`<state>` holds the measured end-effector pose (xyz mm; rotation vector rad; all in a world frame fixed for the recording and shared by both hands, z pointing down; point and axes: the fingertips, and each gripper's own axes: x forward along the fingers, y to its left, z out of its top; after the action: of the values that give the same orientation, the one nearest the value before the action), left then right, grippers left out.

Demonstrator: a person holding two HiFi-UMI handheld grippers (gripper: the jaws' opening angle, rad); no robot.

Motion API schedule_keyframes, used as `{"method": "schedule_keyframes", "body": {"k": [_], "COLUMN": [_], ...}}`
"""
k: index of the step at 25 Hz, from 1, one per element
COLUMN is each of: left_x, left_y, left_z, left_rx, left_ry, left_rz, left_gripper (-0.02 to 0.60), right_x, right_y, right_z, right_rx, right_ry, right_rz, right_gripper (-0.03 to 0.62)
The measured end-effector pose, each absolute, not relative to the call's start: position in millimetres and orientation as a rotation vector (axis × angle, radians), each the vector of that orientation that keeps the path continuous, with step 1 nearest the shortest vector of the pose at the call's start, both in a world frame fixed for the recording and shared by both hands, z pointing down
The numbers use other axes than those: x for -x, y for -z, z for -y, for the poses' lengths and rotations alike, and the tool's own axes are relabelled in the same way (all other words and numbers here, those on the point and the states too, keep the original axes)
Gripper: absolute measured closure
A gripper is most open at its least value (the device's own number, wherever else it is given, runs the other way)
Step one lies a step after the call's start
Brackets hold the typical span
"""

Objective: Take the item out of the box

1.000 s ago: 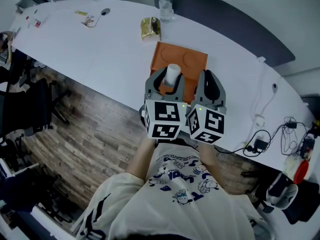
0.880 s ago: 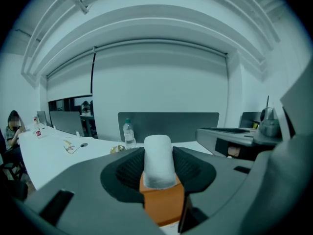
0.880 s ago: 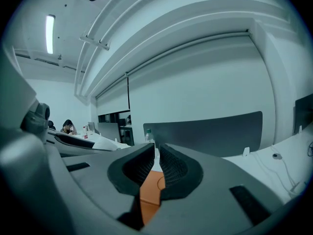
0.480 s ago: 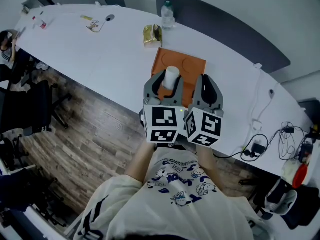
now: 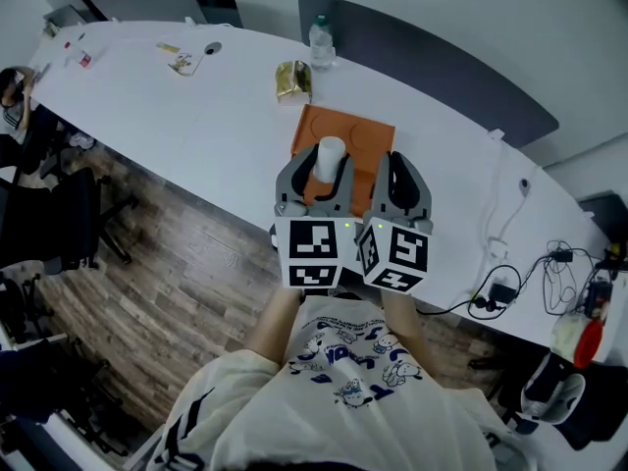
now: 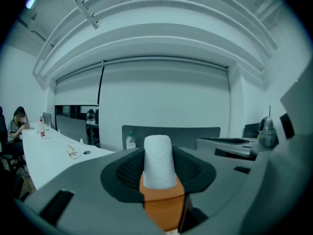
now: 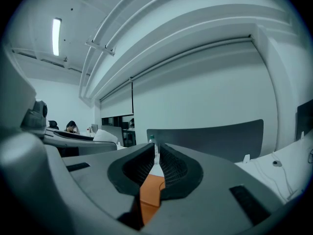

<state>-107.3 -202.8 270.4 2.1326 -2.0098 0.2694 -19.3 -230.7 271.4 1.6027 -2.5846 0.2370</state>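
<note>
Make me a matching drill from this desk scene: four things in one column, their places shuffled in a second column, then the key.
Things:
1. white roll
2. orange box
3. water bottle
4. yellow packet

Places:
A. upright at the far edge of the table, beside the dark partition
B. clamped between the jaws of the left hand-held gripper
C. lying on the table between the bottle and the box
D. flat on the table, nearer the person than the packet

Pairs: 1-B, 2-D, 3-A, 4-C
</note>
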Motion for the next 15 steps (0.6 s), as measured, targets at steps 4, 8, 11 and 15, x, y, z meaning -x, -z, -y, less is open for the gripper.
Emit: {"method": "schedule_keyframes", "body": {"k": [4,8,11,15], "left_x": [108,108,108,105], "left_y": [-265,-263,-261,-258], "left_z": [200,198,196,194], "left_rx": [-2.131,-2.128,-2.128,-2.129], "left_ry": [-0.240,-0.228,-0.217,-0.207], "left_rz": [2.040,2.052,2.058,2.071], "left_gripper": [0.394,0.394,0.394,0.394], "right_x": [14,11,10,8], "right_y": [-269,-268,-268,-267], "right_z": [229,227,226,225], "right_rx": [-1.609,-1.612,-1.614,-1.606], "right_ry": [-0.235,-0.235,-0.236,-0.231], "right_rz": [2.586,2.585,2.585,2.591], "right_gripper": [0.542,0.542,0.542,0.542]}}
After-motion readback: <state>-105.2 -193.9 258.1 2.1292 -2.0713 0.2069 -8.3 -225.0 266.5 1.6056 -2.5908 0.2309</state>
